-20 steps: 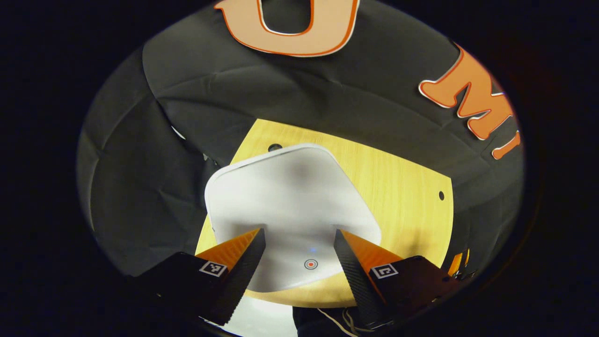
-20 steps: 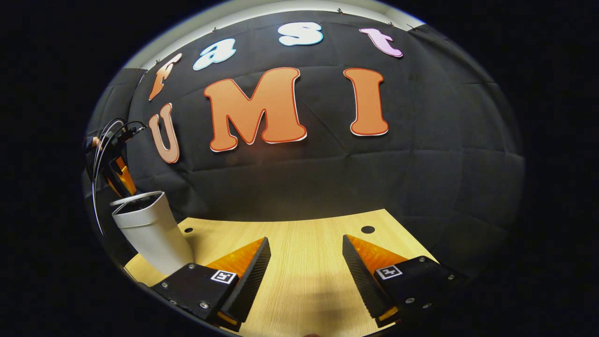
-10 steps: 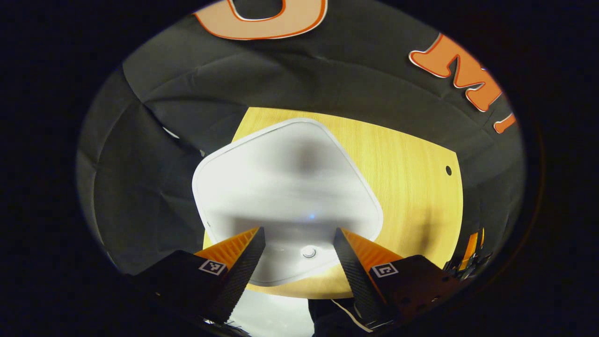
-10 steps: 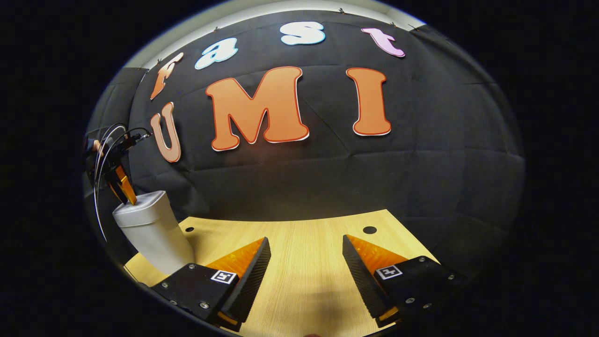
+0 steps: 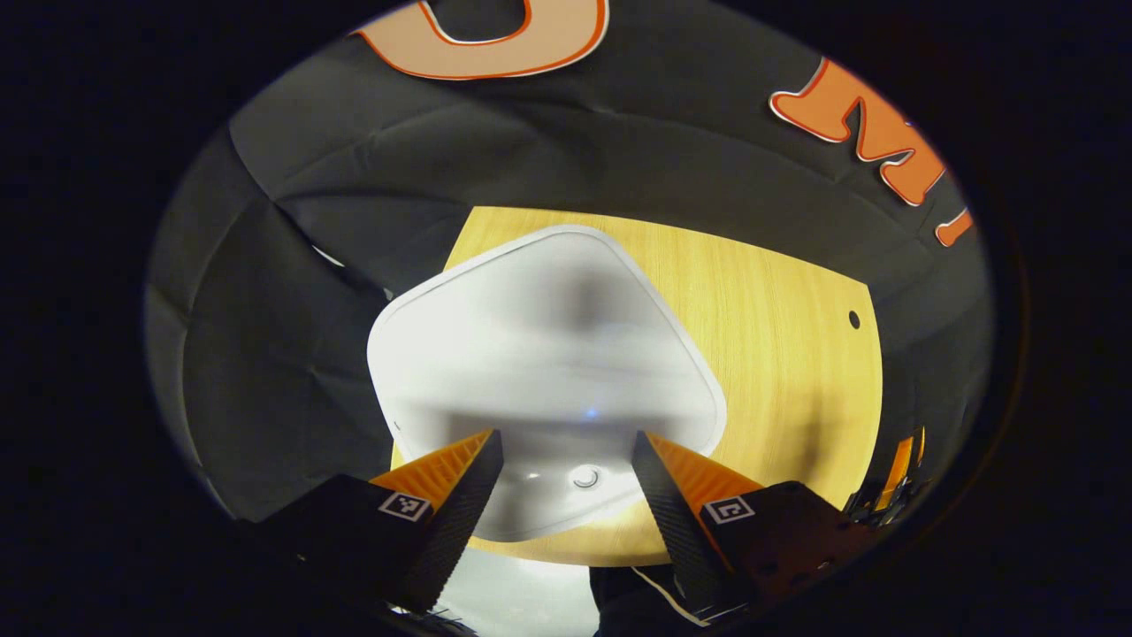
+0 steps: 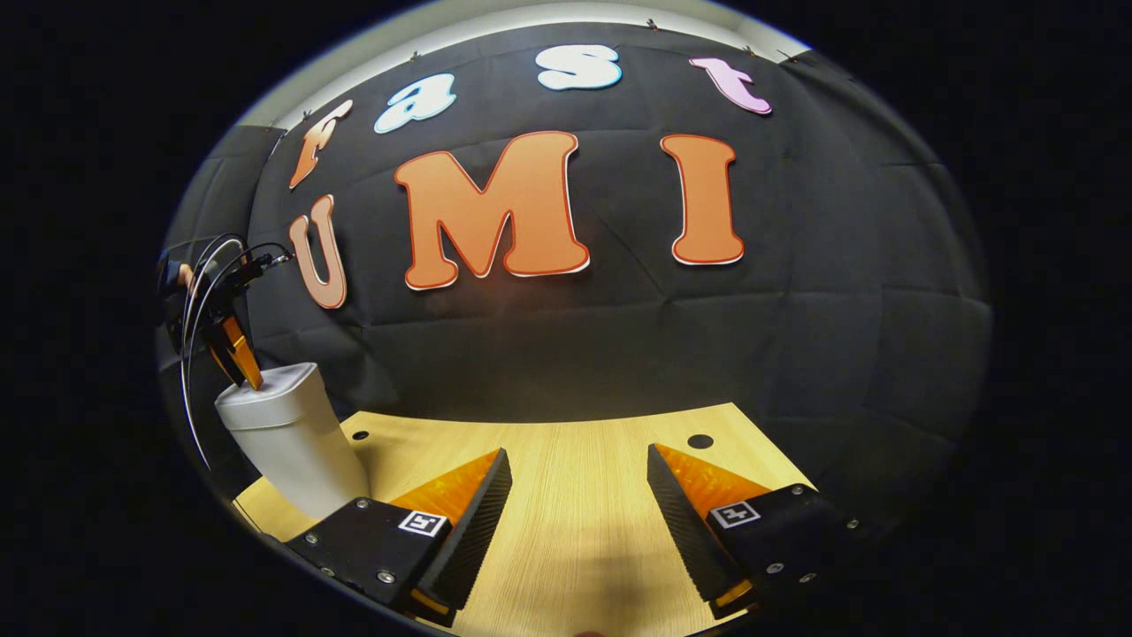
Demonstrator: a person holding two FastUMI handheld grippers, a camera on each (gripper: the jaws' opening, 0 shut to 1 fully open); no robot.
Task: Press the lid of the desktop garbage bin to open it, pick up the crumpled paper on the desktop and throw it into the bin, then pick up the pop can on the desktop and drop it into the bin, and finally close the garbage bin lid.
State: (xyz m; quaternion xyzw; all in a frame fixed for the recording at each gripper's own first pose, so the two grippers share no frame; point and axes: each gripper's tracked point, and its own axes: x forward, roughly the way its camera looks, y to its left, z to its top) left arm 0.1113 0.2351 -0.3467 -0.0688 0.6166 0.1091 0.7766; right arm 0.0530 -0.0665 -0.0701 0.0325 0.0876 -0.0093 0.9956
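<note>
The white desktop bin (image 5: 548, 336) stands right under my left gripper (image 5: 566, 435). I look straight down on its lid, which lies flat and closed. A small round button (image 5: 585, 478) sits on the lid between my open fingers, which grip nothing. In the right gripper view the bin (image 6: 287, 442) stands at the table's far left, and the left gripper (image 6: 234, 349) rests its fingertips on the lid. My right gripper (image 6: 579, 451) hovers open and empty over the wooden table (image 6: 575, 531).
The table (image 5: 778, 354) has round cable holes (image 6: 699, 441) near its back edge, with the black cloth wall close behind. Cables (image 6: 190, 292) trail from the left gripper. The bin stands near the table's left corner.
The bin lid, slightly raised a second ago, now lies flush. The left gripper came down onto it. The button's red ring has gone out. The right gripper has barely moved.
</note>
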